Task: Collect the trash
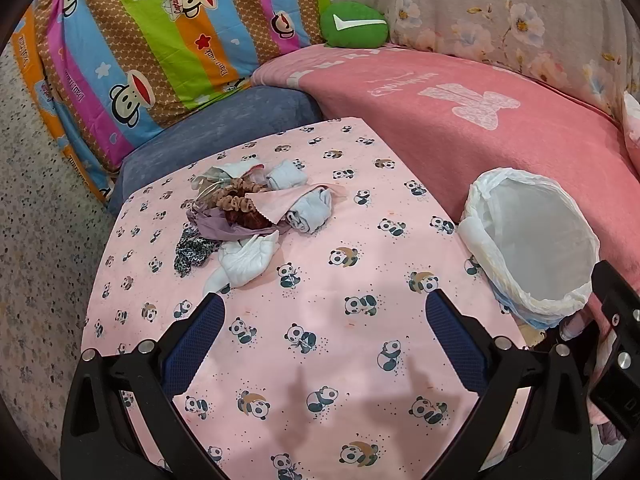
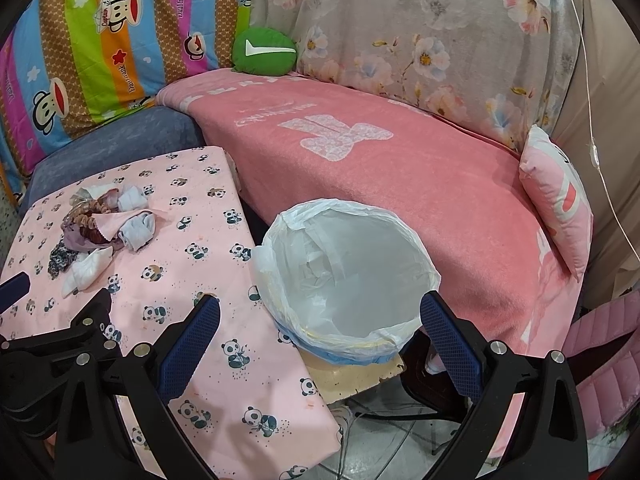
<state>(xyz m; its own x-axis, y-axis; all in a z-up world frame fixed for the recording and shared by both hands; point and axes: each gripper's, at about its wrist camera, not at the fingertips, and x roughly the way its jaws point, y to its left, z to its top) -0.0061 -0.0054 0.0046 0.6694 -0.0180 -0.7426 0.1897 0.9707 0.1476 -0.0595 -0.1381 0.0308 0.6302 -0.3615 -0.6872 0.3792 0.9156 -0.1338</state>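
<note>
A heap of trash (image 1: pixel 248 208) lies on the panda-print tablecloth (image 1: pixel 312 360): crumpled tissues, a pink cloth scrap, brown ruffled bits, purple paper and a leopard-print piece. In the right wrist view the same trash heap (image 2: pixel 104 228) sits far left. My left gripper (image 1: pixel 324 312) is open and holds nothing, hovering over the cloth just short of the heap. A bin lined with a white bag (image 1: pixel 536 244) stands beside the table's right edge. My right gripper (image 2: pixel 320 316) is open over the near rim of the lined bin (image 2: pixel 344 268). Nothing shows inside the bin.
A pink blanket (image 2: pixel 400 184) covers the sofa behind the bin, with a green cushion (image 1: pixel 354 26) and a small pink pillow (image 2: pixel 560 200). A striped cartoon sheet (image 1: pixel 140 60) hangs at the back left. The bin rests on a beige stand (image 2: pixel 352 376). Speckled floor (image 1: pixel 36 220) lies left of the table.
</note>
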